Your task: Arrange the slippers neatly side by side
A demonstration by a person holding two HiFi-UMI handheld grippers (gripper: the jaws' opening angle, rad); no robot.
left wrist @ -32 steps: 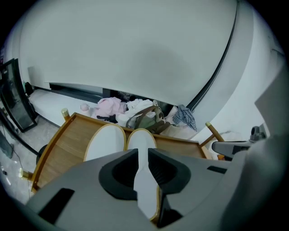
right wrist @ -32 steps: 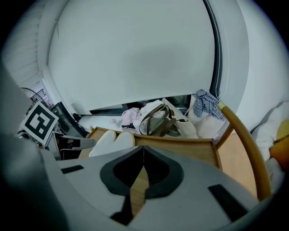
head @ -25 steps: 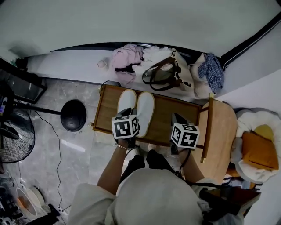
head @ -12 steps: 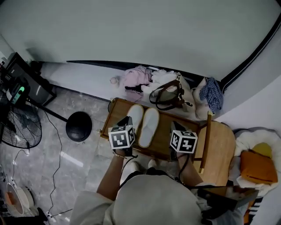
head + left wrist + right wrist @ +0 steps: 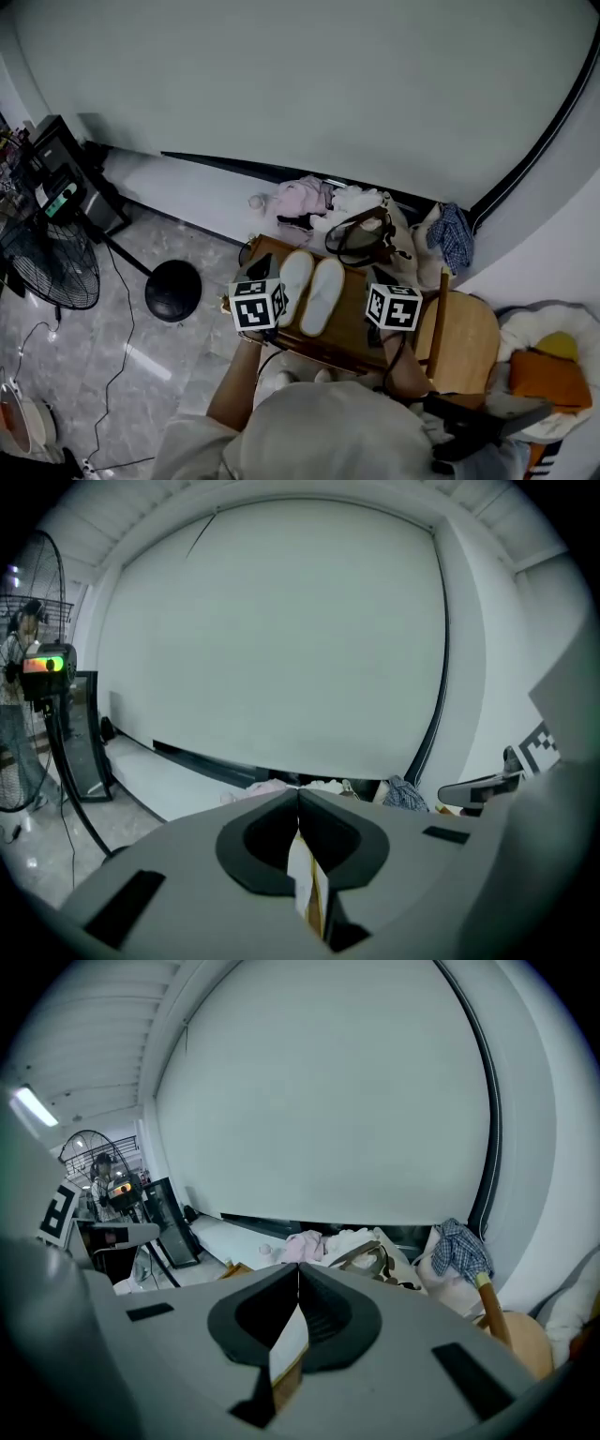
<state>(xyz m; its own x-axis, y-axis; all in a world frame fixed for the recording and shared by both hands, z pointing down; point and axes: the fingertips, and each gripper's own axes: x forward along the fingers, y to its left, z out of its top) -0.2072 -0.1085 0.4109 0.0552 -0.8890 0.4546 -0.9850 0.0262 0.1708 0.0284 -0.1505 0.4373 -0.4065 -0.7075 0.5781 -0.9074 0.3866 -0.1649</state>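
Note:
Two white slippers, the left one [image 5: 293, 278] and the right one [image 5: 323, 295], lie side by side, toes away from me, on a low wooden tray table [image 5: 361, 323]. My left gripper [image 5: 263, 270] hovers above the tray's left edge, apart from the slippers; its jaws have just been closing and now meet with nothing between them [image 5: 298, 794]. Raised over the tray's right part, my right gripper [image 5: 375, 278] is also shut and empty [image 5: 298, 1267]. Through both gripper views only slivers of slipper and tray show below the jaws.
Clothes and a brown-handled bag [image 5: 361, 234] are piled against the wall behind the tray. A round wooden chair seat [image 5: 467, 339] stands to the right, a black fan base [image 5: 173, 291] and a standing fan [image 5: 47, 272] to the left. An orange cushion [image 5: 548, 375] lies far right.
Both grippers have risen and drawn back from the slippers. The left jaws have come together. The head view has tilted up to show more wall; the slippers have not moved.

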